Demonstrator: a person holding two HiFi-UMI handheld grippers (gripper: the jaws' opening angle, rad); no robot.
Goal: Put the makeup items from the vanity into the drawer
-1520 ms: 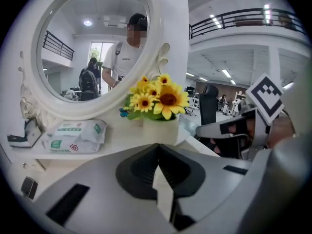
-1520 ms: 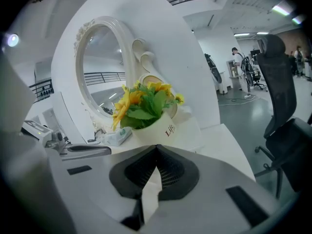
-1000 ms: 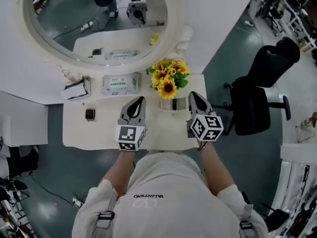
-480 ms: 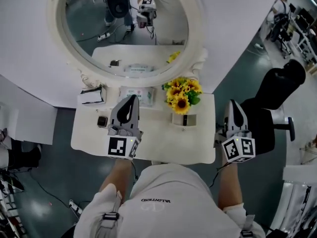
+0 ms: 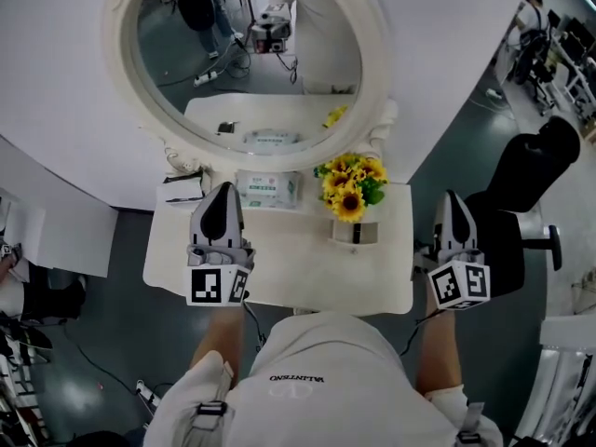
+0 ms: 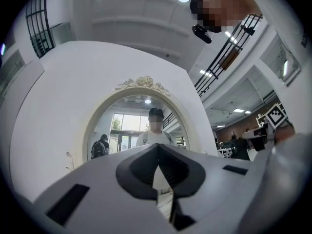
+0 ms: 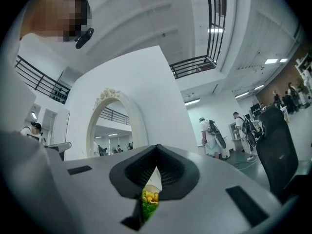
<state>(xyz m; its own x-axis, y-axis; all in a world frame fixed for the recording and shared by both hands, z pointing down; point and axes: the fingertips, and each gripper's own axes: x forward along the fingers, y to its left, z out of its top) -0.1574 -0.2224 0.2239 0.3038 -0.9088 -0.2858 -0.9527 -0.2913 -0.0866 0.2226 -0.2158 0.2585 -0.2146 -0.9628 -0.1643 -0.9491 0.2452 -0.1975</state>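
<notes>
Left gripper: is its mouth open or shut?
Shut. In the left gripper view, the left gripper has its two jaws touching at their tips, with nothing caught between them.

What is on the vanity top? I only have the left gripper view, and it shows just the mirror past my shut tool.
Observer: The head view shows a wipes pack at the back of the vanity, just below the mirror.
Operator: Anything to the right of it?
Observer: Yes, sunflowers, with a small box in front of them.
Operator: Where is the right tool?
Observer: The right tool shows past the vanity's right edge, next to a black chair. It is shut and holds nothing.
</notes>
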